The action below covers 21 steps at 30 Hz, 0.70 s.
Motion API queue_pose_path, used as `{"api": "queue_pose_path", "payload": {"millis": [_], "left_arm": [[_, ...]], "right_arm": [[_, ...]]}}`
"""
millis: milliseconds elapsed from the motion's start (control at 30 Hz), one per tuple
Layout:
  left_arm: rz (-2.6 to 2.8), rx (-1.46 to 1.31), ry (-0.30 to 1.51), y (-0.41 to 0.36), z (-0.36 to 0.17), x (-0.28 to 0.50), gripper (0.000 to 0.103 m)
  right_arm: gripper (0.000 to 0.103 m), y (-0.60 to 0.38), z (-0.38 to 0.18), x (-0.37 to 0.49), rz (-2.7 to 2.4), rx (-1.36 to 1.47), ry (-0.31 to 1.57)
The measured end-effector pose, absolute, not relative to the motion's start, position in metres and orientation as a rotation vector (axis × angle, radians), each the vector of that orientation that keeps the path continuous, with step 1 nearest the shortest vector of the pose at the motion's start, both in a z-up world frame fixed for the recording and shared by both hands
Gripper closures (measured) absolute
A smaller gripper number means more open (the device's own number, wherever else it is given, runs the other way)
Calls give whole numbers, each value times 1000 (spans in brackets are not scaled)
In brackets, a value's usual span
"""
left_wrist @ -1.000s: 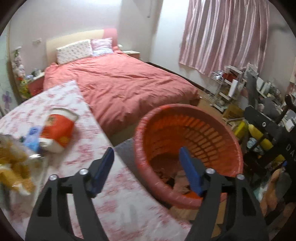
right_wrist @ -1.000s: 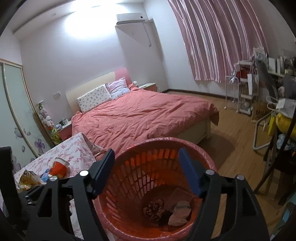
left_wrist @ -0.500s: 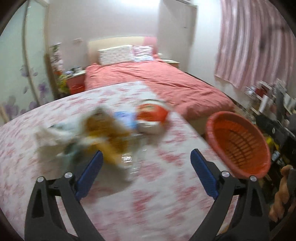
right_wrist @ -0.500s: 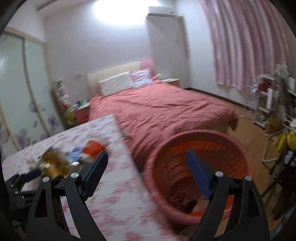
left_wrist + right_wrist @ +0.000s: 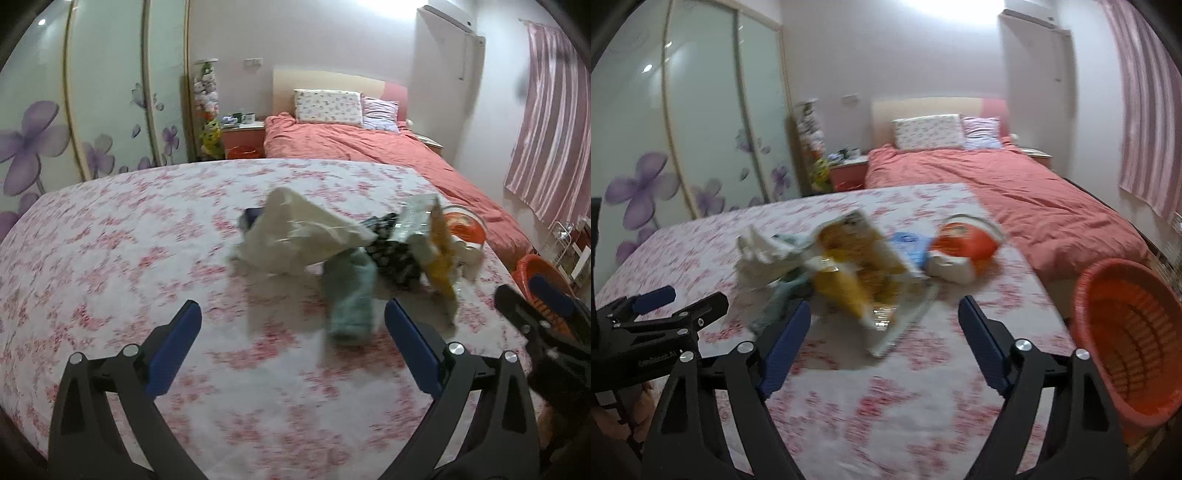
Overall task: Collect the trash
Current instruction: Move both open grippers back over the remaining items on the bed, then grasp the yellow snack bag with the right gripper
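My left gripper [image 5: 293, 325] is opening wide and my right gripper [image 5: 884, 321] is closing; both hold nothing. The trash pile [image 5: 849, 269] lies on the floral table [image 5: 110, 240], just ahead of both. The orange basket [image 5: 1126, 332] stands off the table's right edge.

Overhead glare, motion blur, fisheye edges
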<state>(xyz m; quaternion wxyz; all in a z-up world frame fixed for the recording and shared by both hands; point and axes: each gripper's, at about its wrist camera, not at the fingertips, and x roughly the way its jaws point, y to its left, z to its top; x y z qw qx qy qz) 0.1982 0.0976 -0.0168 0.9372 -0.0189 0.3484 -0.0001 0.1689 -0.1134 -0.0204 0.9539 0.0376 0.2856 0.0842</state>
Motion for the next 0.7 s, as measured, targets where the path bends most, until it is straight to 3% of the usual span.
{"api": "queue_pose_path", "payload": {"millis": [100,433,533,600,700], "left_arm": [[-1,-59,708,110,-18,196,6],[-26,-103,728,128,-25,199,6],[-32,-105,737,129,-27,200,6],[-40,-105,747,128,-29,201,6],[-51,-104,756,126,-32,202,8]], "right_arm": [[32,-93,-23,178,183,47,617],[39,-66,-35,204,145,-27,695],[50,-64,-39,211,136,-31,721],[69,-65,-41,215,135,-21,738],[82,-69,-41,215,136,3,744]]}}
